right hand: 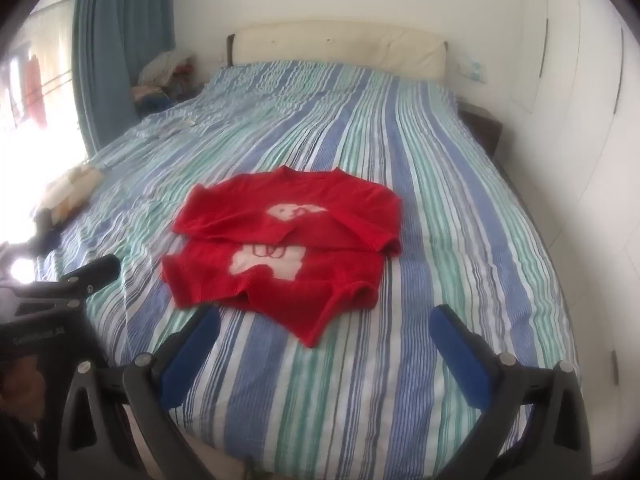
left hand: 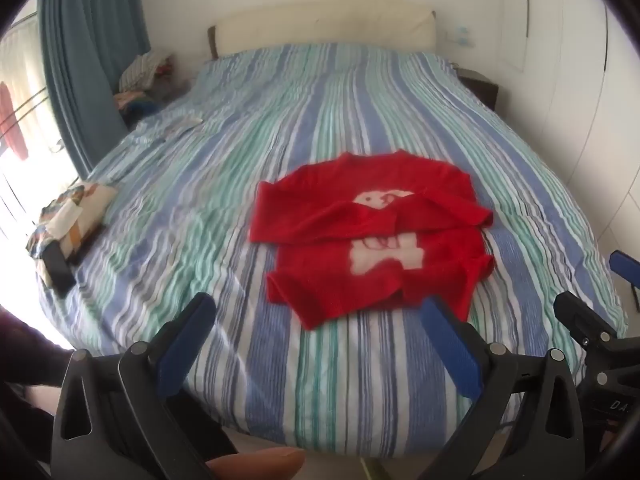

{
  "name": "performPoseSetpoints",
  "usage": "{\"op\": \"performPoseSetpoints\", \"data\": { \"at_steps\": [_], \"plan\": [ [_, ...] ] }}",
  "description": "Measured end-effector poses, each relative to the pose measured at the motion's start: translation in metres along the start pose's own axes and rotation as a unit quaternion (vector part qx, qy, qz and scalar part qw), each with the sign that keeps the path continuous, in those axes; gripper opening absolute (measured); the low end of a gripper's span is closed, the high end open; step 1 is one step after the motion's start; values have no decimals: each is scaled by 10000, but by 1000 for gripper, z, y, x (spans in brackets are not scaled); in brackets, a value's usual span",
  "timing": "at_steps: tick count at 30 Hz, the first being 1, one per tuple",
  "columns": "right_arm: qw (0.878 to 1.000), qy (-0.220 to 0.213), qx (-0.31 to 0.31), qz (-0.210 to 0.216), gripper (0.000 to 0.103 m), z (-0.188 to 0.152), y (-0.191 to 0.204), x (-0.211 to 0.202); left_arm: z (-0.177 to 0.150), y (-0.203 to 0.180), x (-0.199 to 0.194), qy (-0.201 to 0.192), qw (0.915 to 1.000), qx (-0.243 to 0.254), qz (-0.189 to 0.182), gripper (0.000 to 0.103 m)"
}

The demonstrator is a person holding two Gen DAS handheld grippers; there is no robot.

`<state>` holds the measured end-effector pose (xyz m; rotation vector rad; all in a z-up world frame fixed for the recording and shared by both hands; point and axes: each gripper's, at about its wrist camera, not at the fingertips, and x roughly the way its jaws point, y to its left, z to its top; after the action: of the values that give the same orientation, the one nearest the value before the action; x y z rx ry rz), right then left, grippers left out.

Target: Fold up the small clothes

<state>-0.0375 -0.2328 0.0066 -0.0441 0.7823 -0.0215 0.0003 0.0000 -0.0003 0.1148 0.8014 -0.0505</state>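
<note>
Red knit is what we see first: a small sweater point(left hand: 372, 232) lies flat on the bed point(left hand: 280, 128), near the foot end and well short of the headboard point(left hand: 324, 26). Its white figure faces up, and both sleeves are folded across the chest, so the print shows in two parts. The lower hem is rumpled, with one corner turned toward us.

We hold the left tool point(left hand: 320, 344) above the bed's near edge, jaws wide, blue pads point(left hand: 186, 344) well apart and nothing between them. It is near the hem without touching it. A fingertip point(left hand: 260, 466) shows at the bottom of that view.

Our right tool point(right hand: 332, 354) hangs likewise at the near edge, jaws wide and empty, with the sweater point(right hand: 288, 244) ahead and slightly left of its centre. Each tool appears at the side of the other's view.

At the left edge of the bed lies a patterned cloth point(left hand: 72, 216) with a dark flat object on it. A blue curtain point(left hand: 88, 56) hangs by the bright window, with a pile of clothes point(left hand: 144, 76) beside it.
</note>
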Motion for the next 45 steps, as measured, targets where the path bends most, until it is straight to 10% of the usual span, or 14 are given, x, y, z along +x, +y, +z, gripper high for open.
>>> {"op": "performPoseSetpoints", "data": {
  "at_steps": [45],
  "plan": [
    [9997,-91,32,-225,103,11,8,-1,5,4,10,391,9989,-68,-235,103]
  ]
}}
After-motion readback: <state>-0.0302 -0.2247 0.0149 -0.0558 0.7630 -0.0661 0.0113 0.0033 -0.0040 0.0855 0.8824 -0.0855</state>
